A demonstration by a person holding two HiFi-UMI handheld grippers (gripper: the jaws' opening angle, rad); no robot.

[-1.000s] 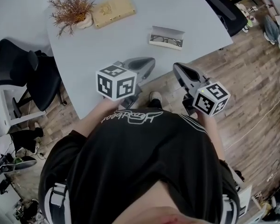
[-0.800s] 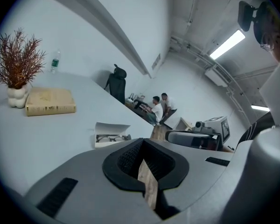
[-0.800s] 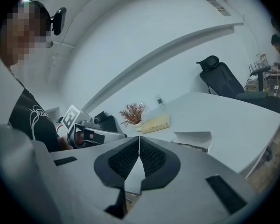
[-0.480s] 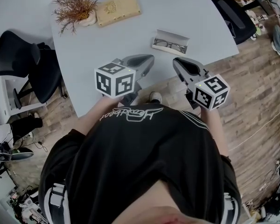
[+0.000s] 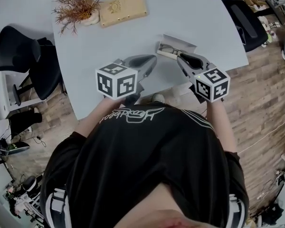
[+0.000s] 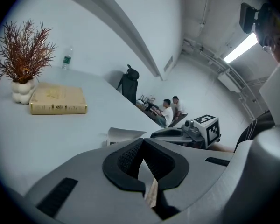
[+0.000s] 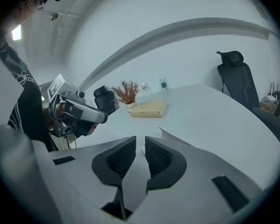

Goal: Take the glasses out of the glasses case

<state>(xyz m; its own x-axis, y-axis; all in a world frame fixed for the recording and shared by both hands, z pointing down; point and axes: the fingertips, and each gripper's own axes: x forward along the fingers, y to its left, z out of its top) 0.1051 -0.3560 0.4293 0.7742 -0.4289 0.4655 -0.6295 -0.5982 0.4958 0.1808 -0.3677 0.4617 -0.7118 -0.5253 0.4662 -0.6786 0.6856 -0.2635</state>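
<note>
The open grey glasses case (image 5: 177, 41) lies near the front edge of the white table (image 5: 190, 8), with dark-framed glasses (image 5: 168, 50) inside. My right gripper (image 5: 181, 57) has its tips at the case's near right side. Its jaws have just been opening: in the right gripper view a thin slit shows between the pads of the right gripper (image 7: 140, 139), with nothing in it. My left gripper (image 5: 152, 61) hovers over the table edge just left of the case, tips together and empty. The left gripper view shows the case (image 6: 123, 135) ahead of the left gripper (image 6: 142, 143).
A dried plant in a white vase (image 5: 77, 7) and a tan flat box (image 5: 123, 8) sit at the table's back left. Black office chairs stand at the left (image 5: 16, 56) and far right (image 5: 244, 18). Two people (image 6: 171, 110) sit far off.
Both grippers have moved forward over the table toward the case. The right one went further and sank, from off the table's edge to the case's near side.
</note>
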